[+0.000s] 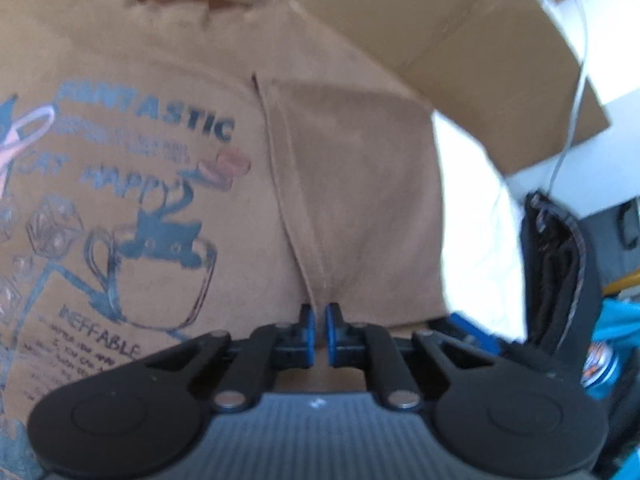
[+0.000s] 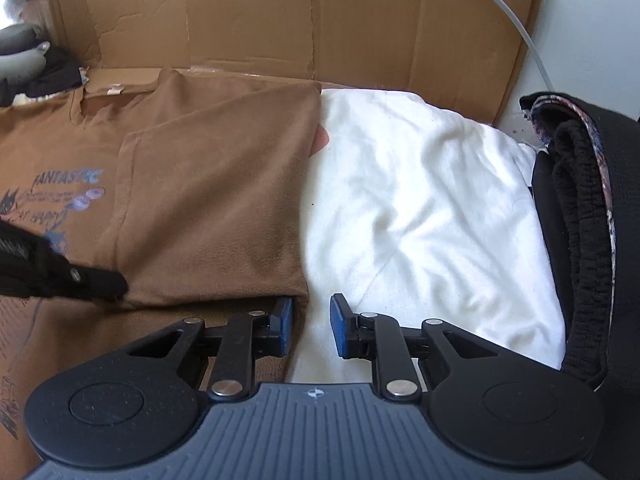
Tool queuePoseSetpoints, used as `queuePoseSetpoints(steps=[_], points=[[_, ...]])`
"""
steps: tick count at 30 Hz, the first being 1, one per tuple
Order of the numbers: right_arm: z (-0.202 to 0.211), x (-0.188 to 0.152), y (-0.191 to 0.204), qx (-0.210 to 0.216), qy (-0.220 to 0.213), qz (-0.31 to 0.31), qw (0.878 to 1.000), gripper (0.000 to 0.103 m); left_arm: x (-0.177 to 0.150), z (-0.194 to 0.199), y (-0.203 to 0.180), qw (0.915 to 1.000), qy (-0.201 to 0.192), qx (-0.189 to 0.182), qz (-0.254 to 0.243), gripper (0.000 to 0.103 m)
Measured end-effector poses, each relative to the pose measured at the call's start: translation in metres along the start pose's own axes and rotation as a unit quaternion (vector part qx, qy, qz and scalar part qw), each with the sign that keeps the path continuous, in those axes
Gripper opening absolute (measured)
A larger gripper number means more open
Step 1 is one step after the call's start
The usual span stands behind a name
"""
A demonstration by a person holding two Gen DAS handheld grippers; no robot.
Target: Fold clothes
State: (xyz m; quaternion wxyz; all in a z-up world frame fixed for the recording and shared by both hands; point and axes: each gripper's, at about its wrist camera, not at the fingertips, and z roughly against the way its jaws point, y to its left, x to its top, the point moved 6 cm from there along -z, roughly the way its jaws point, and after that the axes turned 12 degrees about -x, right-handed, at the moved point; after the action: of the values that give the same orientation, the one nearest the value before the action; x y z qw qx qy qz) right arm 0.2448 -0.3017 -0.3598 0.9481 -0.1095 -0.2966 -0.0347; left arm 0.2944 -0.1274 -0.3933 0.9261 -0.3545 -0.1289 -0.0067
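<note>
Left gripper (image 1: pixel 319 334): blue pads nearly together with a thin slit between them, tips at the bottom edge of the folded-over flap of the brown t-shirt (image 1: pixel 168 152). The flap's hem seam runs straight down into the slit; whether cloth is actually pinched there, cannot tell. The same gripper shows as a dark blurred shape at the left of the right wrist view (image 2: pixel 108 286), tip touching the flap's lower left corner.

Right gripper (image 2: pixel 311 330): jaws apart, nothing between them. Its left pad sits at the flap's lower right corner, partly tucked under the cloth edge; its right pad is over the white sheet (image 2: pixel 432 208). The shirt's right edge runs up between the two pads.

The shirt lies flat, print up (blue "FANTASTIC", cat in a cup), just ahead of both grippers. Its right side is folded in over the chest, making a plain brown panel (image 2: pixel 216 208) beside the print. The collar is at the far end, toward the cardboard.

The white sheet lies crumpled just right of the shirt, touching it. A stack of dark folded clothes (image 2: pixel 580 216) sits at the far right, beside the sheet.

Flattened cardboard (image 2: pixel 320 20) lies beyond the shirt and sheet, a white cable (image 2: pixel 516 20) crossing its right end.
</note>
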Motion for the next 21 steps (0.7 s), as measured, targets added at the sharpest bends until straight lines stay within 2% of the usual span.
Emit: queuePoseSetpoints(steps=[2, 8, 11, 13, 19, 21], points=[[0.005, 0.000, -0.003, 0.003, 0.006, -0.007, 1.000, 0.027, 0.002, 0.005, -0.004, 0.9999, 0.000, 0.003, -0.011, 0.012], [0.030, 0.014, -0.012, 0.032, -0.010, -0.037, 0.999, 0.027, 0.017, 0.031, -0.015, 0.9974, -0.038, 0.010, -0.061, 0.013], [0.034, 0.028, -0.006, 0.048, -0.024, -0.034, 0.998, 0.015, 0.031, 0.032, -0.018, 0.9958, -0.050, 0.009, -0.076, 0.013], [0.033, 0.034, -0.002, 0.054, -0.027, -0.034, 0.998, 0.007, 0.040, 0.028, -0.021, 0.9954, -0.050, 0.008, -0.081, 0.013], [0.019, 0.041, 0.004, 0.060, -0.022, -0.047, 0.997, 0.006, 0.048, 0.021, -0.034, 0.9888, -0.039, 0.017, -0.143, 0.013], [0.014, 0.041, 0.006, 0.061, -0.017, -0.051, 0.997, 0.006, 0.046, 0.012, -0.042, 0.9873, -0.035, 0.003, -0.155, 0.013]])
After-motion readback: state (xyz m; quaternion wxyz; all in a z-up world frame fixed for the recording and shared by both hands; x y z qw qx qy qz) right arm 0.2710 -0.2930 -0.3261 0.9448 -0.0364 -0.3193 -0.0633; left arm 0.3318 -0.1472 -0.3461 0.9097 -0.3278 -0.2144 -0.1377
